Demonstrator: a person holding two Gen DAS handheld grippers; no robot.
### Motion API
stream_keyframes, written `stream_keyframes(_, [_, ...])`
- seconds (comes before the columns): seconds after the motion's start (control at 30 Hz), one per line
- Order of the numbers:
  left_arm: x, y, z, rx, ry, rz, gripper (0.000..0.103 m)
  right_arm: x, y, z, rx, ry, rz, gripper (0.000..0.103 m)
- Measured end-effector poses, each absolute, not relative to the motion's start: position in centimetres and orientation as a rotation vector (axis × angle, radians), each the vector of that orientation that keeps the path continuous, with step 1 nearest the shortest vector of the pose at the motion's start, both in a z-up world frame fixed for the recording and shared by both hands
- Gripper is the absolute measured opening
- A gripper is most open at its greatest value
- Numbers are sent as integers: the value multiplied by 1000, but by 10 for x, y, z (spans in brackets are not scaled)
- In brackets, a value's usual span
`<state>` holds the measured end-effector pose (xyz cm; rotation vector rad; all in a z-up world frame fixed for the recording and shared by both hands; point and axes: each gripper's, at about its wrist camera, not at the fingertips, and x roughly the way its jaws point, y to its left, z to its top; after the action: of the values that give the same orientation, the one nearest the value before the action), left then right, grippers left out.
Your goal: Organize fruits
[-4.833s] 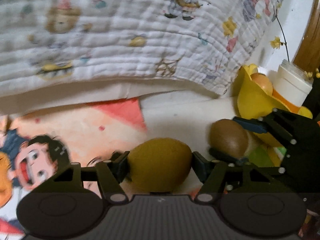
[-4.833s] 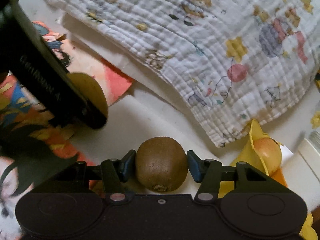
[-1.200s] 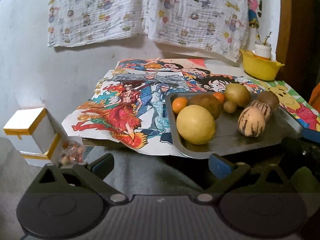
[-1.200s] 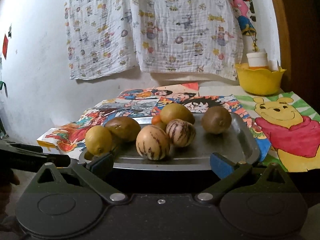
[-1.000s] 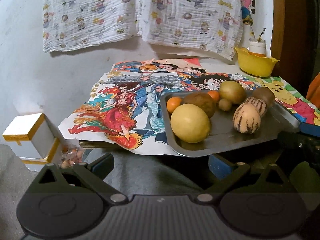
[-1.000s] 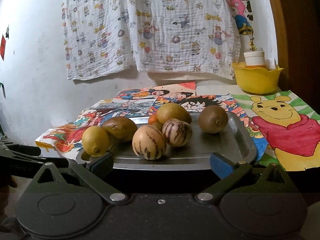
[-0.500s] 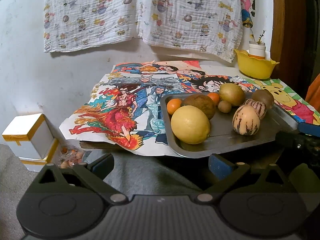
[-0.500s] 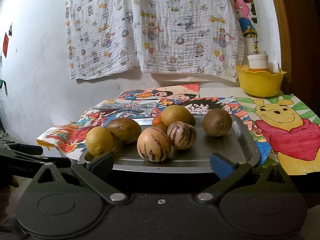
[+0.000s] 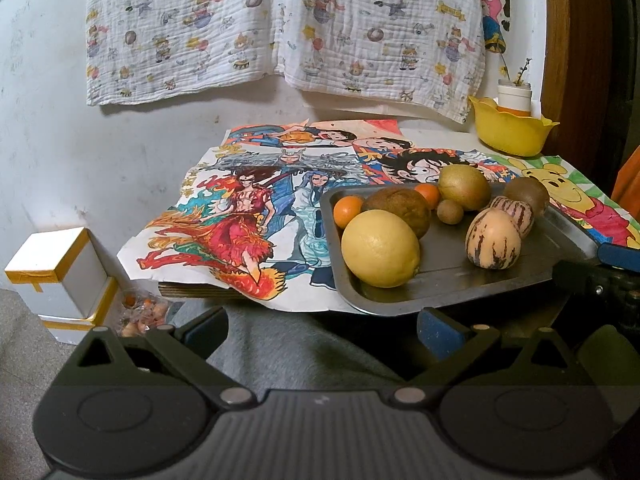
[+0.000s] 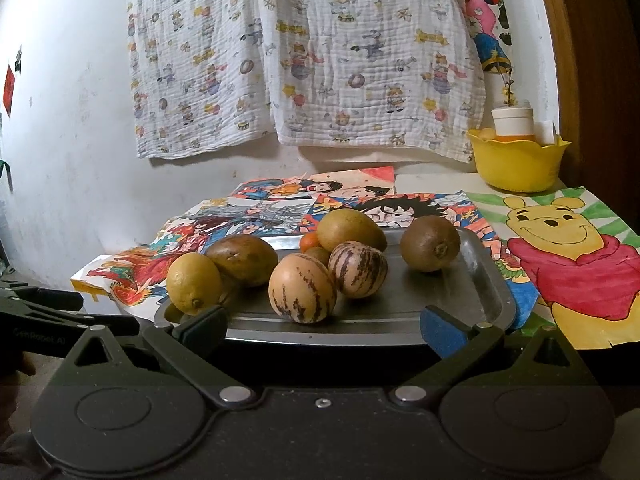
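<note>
Both my tongs hang short of the table's near edge with nothing between their pads. My left gripper (image 9: pixel 322 330) is spread wide, its blue-padded fingers well apart over grey floor, to the near left of the metal tray (image 9: pixel 452 280). My right gripper (image 10: pixel 322 326) is spread just as wide, its fingertips level with the near rim of that tray (image 10: pixel 490 280) but not gripping it. All the fruit lies on the tray. At the near left sits a yellow lemon (image 10: pixel 194 283), with a brown oval fruit (image 10: pixel 243 259) just behind and touching it. Two striped pepino melons stand in the middle: the nearer one (image 10: pixel 302 288) leans against the farther one (image 10: pixel 358 270). Behind them lies a greenish-gold kiwi (image 10: pixel 351 231), and off to the far right a brown kiwi (image 10: pixel 430 243) stands alone. From the left view I also see two small oranges (image 9: pixel 347 211) and a small brown round fruit (image 9: pixel 450 211) tucked among the larger ones. The tray rests on colourful cartoon drawings (image 9: pixel 248 204) covering the table. A yellow bowl (image 10: pixel 518 162) stands at the far right corner, and a printed muslin cloth (image 10: pixel 304 52) hangs on the wall.
</note>
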<state>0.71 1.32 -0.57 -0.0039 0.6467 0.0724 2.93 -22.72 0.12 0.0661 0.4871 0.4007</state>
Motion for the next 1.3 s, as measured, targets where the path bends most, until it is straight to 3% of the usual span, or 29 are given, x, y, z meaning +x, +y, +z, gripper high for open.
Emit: stream_keyframes(1.3, [3, 17, -3, -12, 636, 84, 103, 28, -222, 2, 53, 482, 411, 102])
